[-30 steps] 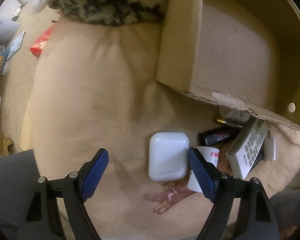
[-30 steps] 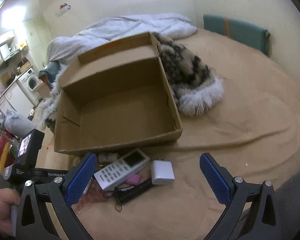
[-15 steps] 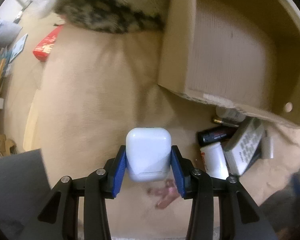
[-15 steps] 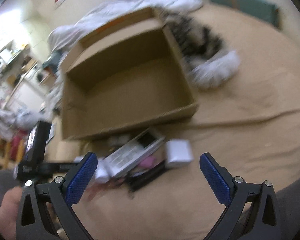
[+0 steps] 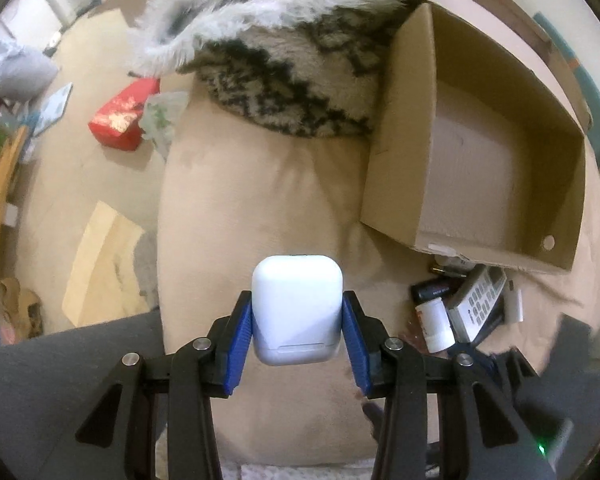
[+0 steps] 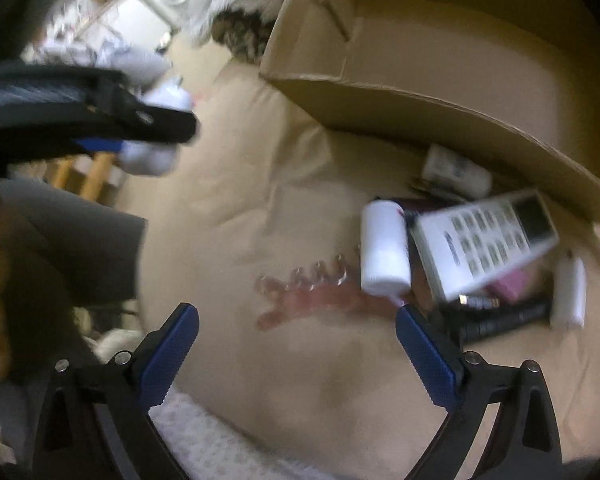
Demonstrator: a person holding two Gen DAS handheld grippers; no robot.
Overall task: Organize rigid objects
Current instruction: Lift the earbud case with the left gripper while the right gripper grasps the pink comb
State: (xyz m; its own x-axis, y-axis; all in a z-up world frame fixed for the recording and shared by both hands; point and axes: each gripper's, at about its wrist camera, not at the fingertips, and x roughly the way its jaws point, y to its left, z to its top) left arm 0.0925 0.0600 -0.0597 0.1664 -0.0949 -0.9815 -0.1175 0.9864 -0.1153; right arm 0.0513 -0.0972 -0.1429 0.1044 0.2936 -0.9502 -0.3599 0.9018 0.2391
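Note:
My left gripper (image 5: pixel 297 312) is shut on a white earbud case (image 5: pixel 297 308) and holds it above the beige bed. The open cardboard box (image 5: pixel 396 128) lies to its upper right. My right gripper (image 6: pixel 296 332) is open and empty, low over a pink hair claw (image 6: pixel 312 300). Right of the claw lie a white pill bottle (image 6: pixel 383 250), a white remote (image 6: pixel 486 242), a white charger (image 6: pixel 568 294) and a black cylinder (image 6: pixel 504 322). The left gripper with the case shows at the upper left of the right wrist view (image 6: pixel 156 132).
A furry black-and-white cushion (image 5: pixel 292 52) lies behind the box's left wall. The bed edge drops to a cluttered floor on the left, with a red packet (image 5: pixel 124 116) and a wooden board (image 5: pixel 100 256). The pile also shows in the left wrist view (image 5: pixel 460 304).
My left gripper closed on the earbud case and lifted it off the bed. My right gripper swung down and left, from facing the box to hovering over the hair claw.

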